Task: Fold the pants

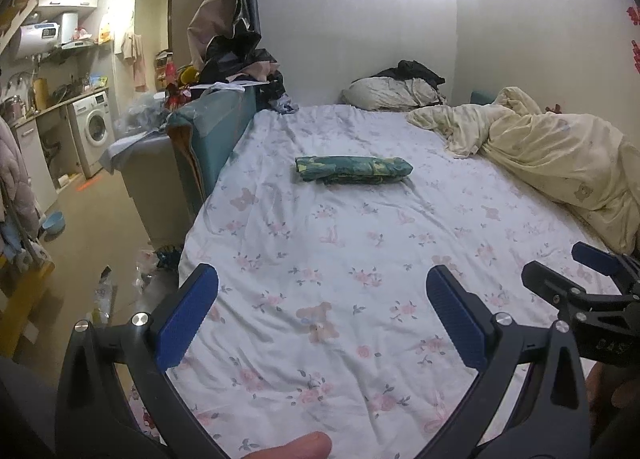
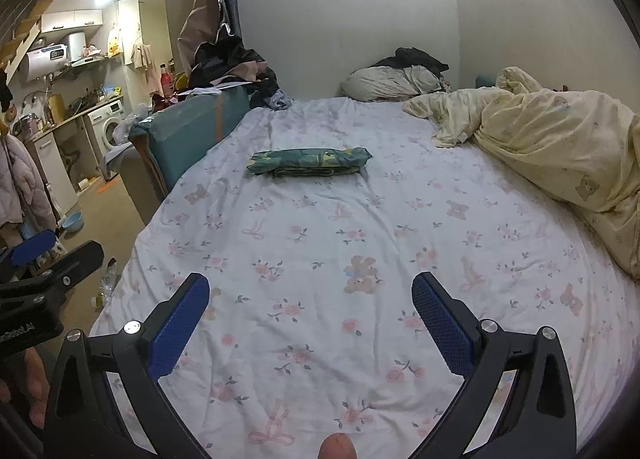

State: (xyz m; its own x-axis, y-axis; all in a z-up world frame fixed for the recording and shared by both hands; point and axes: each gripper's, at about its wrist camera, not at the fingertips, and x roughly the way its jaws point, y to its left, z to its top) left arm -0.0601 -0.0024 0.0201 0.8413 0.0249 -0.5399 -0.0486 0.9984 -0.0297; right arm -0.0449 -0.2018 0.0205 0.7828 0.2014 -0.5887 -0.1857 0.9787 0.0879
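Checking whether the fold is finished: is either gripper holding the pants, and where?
Nothing is held. Left gripper and right gripper are open; the folded pants lie apart.

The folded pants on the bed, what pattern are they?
Green camouflage pants, clearest in the left wrist view.

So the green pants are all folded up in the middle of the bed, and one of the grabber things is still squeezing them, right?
Not quite. The green pants are folded in the middle of the bed, but no gripper is squeezing them. The left wrist view shows the left gripper open and well short of them, and the right wrist view shows the right gripper open too, over bare sheet.
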